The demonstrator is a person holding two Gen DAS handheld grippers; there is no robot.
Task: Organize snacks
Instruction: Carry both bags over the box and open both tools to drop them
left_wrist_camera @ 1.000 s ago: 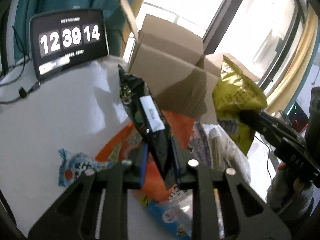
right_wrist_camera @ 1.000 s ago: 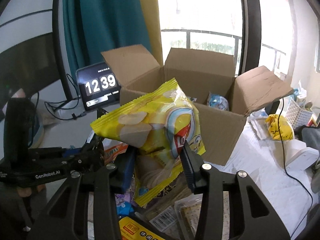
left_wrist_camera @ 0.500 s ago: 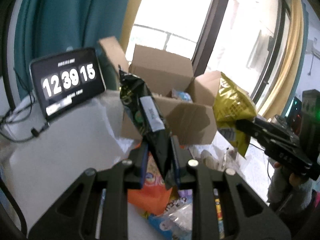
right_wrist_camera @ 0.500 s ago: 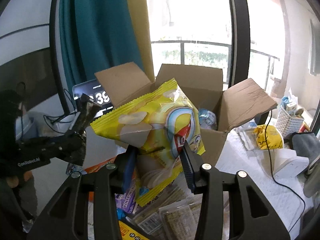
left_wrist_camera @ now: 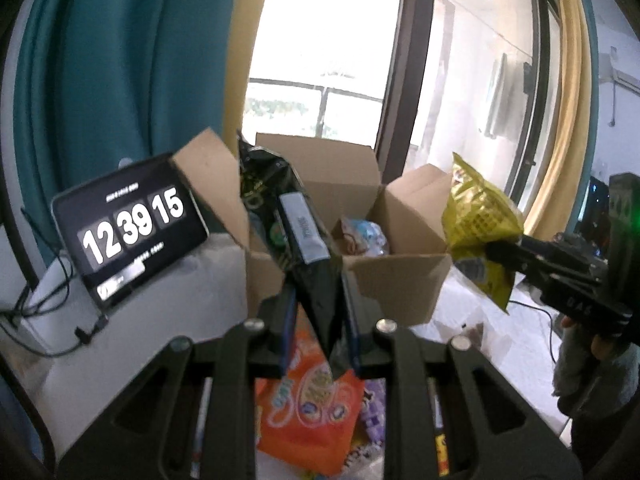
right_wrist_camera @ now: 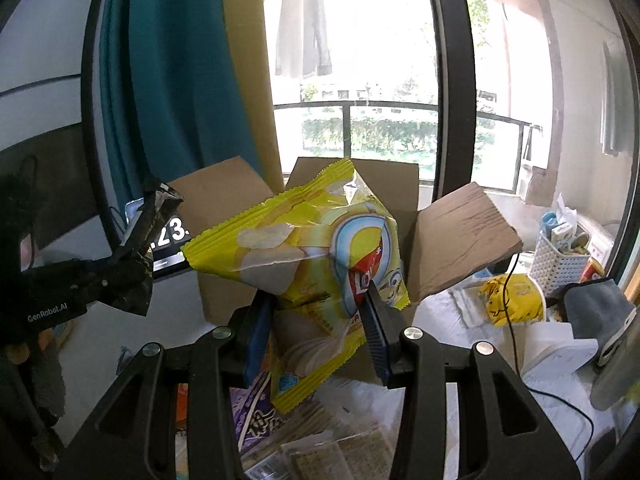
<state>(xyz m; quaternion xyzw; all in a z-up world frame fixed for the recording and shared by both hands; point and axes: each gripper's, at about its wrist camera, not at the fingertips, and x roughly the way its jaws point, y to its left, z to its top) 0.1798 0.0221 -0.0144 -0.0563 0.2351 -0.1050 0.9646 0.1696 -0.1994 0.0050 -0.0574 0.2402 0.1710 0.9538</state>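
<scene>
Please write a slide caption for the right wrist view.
Right tongs grip a yellow chip bag before the open cardboard box.

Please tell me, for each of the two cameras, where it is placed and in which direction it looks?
Left wrist view: sits on the left hand-held gripper, looks along its fingers over the black bag to the open box; the person's right hand shows.
Right wrist view: sits on the right hand-held gripper, looks past the yellow bag to the same box.
Shared: box, clock, both bags, each other's gripper.
</scene>
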